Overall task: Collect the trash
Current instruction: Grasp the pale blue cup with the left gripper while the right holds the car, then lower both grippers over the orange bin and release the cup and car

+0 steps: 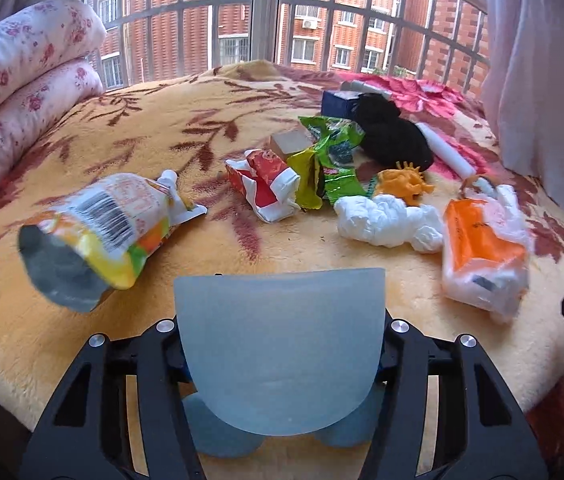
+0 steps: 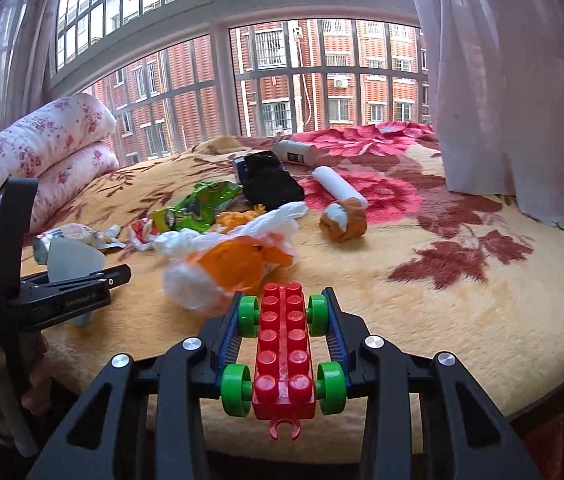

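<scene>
At the bottom centre of the right wrist view, the right gripper [image 2: 282, 340] is clamped on a red toy brick car [image 2: 284, 354] with four green wheels, the blue pads pressing the wheels from both sides. At the bottom centre of the left wrist view, the left gripper [image 1: 280, 356] has a pale blue translucent plastic sheet [image 1: 280, 344] standing between its jaws; the sheet hides the pads, so whether they grip it cannot be told, though the jaws stand partly apart. Trash lies scattered across the yellow floral blanket [image 1: 210, 120]: a yellow spout pouch [image 1: 102, 228] at left of the left view, a crumpled red-and-white wrapper [image 1: 268, 184] and green snack bags [image 1: 328, 160] at centre, a wad of white tissue [image 1: 386, 220] just right of them, and an orange-and-white plastic bag [image 1: 482, 248] at right. An orange toy dinosaur [image 1: 404, 184] and black cloth [image 1: 392, 136] sit among them and look like keepers, as does the car. Done well, the step would see the toy set well clear of the litter, then each wrapper pinched at a crumpled fold rather than a flat face, low against the pile so the plush nap is not snagged. No bin is visible in either view.
</scene>
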`<action>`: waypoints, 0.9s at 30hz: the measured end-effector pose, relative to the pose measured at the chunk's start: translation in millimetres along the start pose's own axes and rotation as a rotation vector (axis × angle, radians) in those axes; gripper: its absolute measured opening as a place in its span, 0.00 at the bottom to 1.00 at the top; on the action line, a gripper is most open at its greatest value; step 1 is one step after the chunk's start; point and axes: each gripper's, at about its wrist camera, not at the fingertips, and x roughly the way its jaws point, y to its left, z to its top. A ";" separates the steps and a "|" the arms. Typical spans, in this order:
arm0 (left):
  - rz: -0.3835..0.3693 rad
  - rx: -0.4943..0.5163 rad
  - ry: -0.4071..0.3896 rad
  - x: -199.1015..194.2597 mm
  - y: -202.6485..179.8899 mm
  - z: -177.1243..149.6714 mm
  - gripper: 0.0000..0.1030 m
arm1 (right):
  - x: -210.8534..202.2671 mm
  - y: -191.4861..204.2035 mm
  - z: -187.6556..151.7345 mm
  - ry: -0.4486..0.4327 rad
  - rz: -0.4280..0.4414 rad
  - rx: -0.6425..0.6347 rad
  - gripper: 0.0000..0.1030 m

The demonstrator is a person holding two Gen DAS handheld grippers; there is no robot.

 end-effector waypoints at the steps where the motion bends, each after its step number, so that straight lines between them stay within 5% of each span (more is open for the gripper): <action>1: 0.001 0.006 -0.009 -7.3 -0.2 -1.8 0.54 | -2.4 2.6 0.1 -0.001 0.000 -0.007 0.37; 17: -0.062 0.114 -0.062 -125.3 15.8 -61.9 0.54 | -77.0 58.9 -24.9 0.031 0.184 -0.069 0.37; 27: -0.037 0.120 0.075 -111.8 41.3 -133.1 0.54 | -64.8 80.2 -87.7 0.231 0.258 -0.056 0.37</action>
